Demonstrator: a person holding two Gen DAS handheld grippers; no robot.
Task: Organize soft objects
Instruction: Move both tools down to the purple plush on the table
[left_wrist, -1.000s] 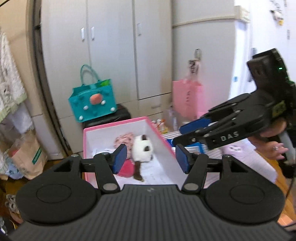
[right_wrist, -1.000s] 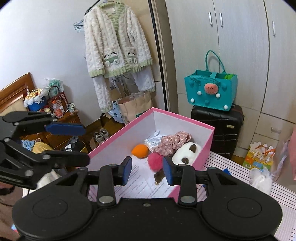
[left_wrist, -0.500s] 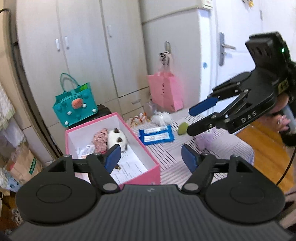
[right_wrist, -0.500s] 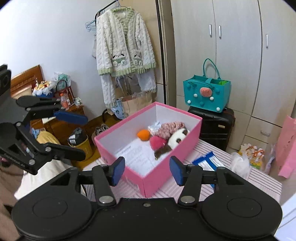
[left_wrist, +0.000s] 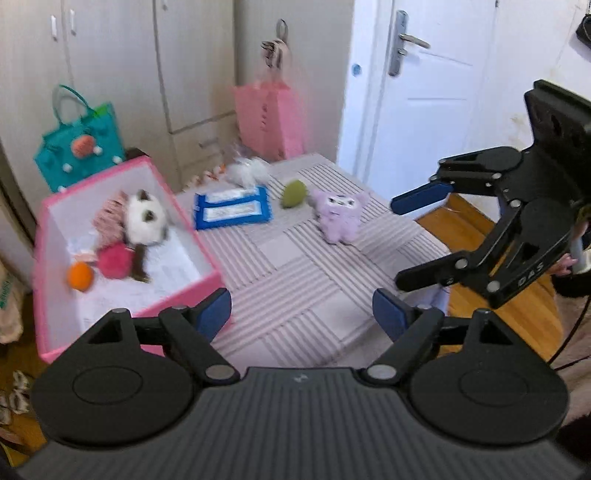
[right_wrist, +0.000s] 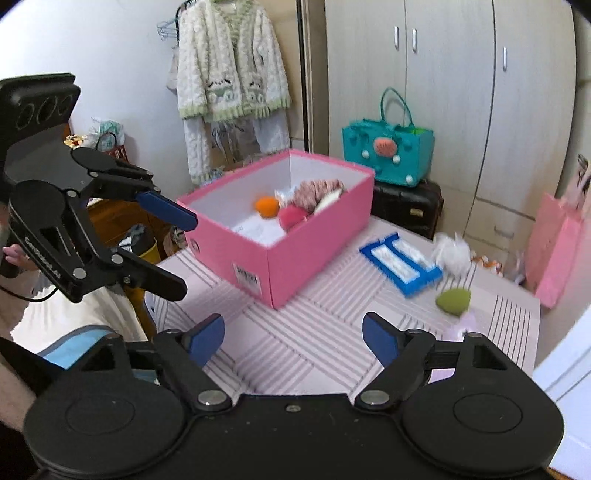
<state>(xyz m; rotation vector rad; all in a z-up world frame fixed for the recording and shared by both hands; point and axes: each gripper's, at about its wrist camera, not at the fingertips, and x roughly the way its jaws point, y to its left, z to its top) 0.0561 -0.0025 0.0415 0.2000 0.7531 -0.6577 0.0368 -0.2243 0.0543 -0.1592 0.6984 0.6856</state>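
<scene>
A pink box (left_wrist: 192, 291) (right_wrist: 295, 254) stands on the striped table and holds an orange ball (left_wrist: 79, 276), a pink pompom (left_wrist: 114, 261), a white plush (left_wrist: 146, 218) and a pink cloth. On the table lie a purple plush (left_wrist: 338, 216), a green soft ball (left_wrist: 293, 194) (right_wrist: 453, 301), a white fluffy toy (right_wrist: 452, 253) and a blue packet (left_wrist: 232, 206) (right_wrist: 400, 264). My left gripper (left_wrist: 301, 314) is open and empty above the table's near part. My right gripper (right_wrist: 293, 336) is open and empty, to the right of the left one.
A teal bag (right_wrist: 386, 153) sits on a black suitcase (right_wrist: 406, 208) behind the box. A pink paper bag (left_wrist: 269, 118) hangs by the cupboards. A white door (left_wrist: 424, 92) is at the right. A cardigan (right_wrist: 229, 85) hangs on the wall.
Both grippers have pulled back and up from the pink box, and their jaws have opened wider. The whole table with the loose toys has come into view.
</scene>
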